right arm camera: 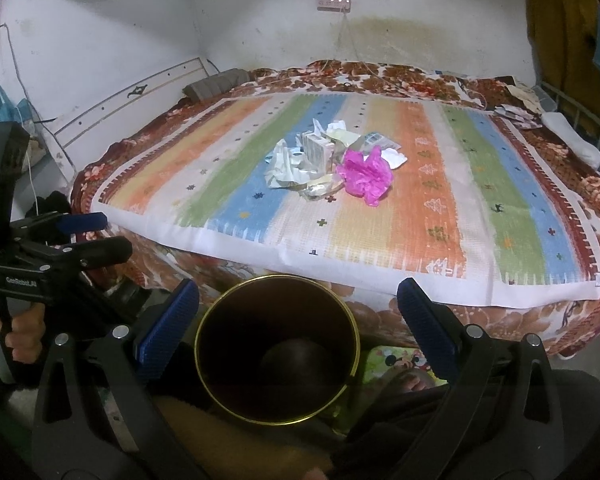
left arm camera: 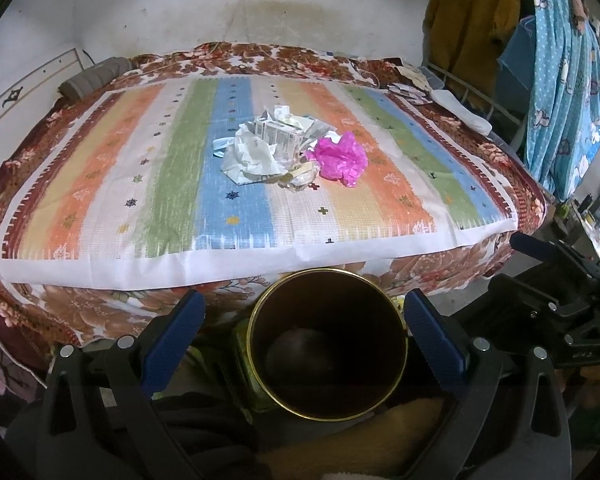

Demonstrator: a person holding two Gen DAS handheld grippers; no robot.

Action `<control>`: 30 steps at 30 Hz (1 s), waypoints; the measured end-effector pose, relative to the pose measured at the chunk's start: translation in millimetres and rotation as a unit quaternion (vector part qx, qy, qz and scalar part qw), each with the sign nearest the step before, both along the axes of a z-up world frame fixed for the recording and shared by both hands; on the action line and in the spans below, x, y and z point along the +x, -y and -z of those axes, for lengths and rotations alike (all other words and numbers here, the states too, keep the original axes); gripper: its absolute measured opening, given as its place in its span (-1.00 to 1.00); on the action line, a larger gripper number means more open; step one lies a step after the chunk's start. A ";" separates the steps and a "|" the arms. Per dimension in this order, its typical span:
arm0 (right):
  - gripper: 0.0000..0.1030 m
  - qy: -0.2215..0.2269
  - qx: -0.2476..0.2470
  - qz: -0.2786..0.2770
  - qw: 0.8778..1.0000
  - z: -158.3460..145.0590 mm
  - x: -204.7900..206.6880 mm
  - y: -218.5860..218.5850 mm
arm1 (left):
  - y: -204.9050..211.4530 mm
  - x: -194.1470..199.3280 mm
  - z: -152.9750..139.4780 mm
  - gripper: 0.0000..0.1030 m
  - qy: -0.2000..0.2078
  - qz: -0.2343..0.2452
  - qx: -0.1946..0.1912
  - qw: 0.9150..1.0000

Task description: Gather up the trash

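Observation:
A pile of trash lies in the middle of the striped bed cover: crumpled white paper point(left arm camera: 249, 156) point(right arm camera: 284, 166), small cartons point(left arm camera: 278, 136) point(right arm camera: 318, 148) and a crumpled pink bag point(left arm camera: 340, 156) point(right arm camera: 366, 176). A dark bin with a gold rim point(left arm camera: 327, 344) point(right arm camera: 277, 350) stands on the floor in front of the bed, below both grippers. My left gripper point(left arm camera: 304, 312) is open and empty above the bin. My right gripper point(right arm camera: 298, 304) is open and empty above the bin. Each gripper also shows in the other's view, the right one point(left arm camera: 560, 272) and the left one point(right arm camera: 60, 240).
The bed point(left arm camera: 80, 304) fills the middle of both views, its near edge just beyond the bin. A grey bundle point(left arm camera: 94, 78) lies at the bed's far left corner. Clothes point(left arm camera: 556, 72) hang at the right. A power strip point(right arm camera: 334, 2) is on the wall.

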State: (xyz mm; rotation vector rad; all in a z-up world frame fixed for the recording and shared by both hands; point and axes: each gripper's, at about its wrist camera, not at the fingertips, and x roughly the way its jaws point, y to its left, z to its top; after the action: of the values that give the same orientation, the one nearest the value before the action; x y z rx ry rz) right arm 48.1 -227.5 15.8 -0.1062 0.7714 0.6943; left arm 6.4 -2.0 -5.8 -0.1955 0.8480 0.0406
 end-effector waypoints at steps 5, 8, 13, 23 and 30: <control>0.83 -0.006 -0.004 -0.006 1.000 3.2 1.8 -2.9 | 0.0 -0.3 0.4 0.89 0.000 0.000 0.000 1.000; 0.83 -0.011 -0.003 -0.001 1.000 4.0 4.1 -1.8 | -0.5 0.1 0.2 0.89 -0.001 0.000 0.002 1.000; 0.83 -0.014 -0.012 -0.014 1.000 5.3 1.6 -5.8 | -1.1 -0.1 0.6 0.89 0.000 -0.001 0.001 1.000; 0.83 -0.020 -0.012 -0.024 0.999 5.3 1.5 -7.3 | -5.0 0.5 -0.3 0.89 0.011 -0.006 -0.014 1.000; 0.83 -0.015 -0.003 -0.034 0.999 2.0 1.0 -9.4 | -8.2 6.8 -1.2 0.89 0.011 -0.017 -0.018 1.000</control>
State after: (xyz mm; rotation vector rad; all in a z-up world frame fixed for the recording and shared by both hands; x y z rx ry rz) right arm 49.1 -218.1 13.9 -0.1280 0.8004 0.7597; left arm 13.3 6.2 -4.6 -0.2428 0.8248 0.0546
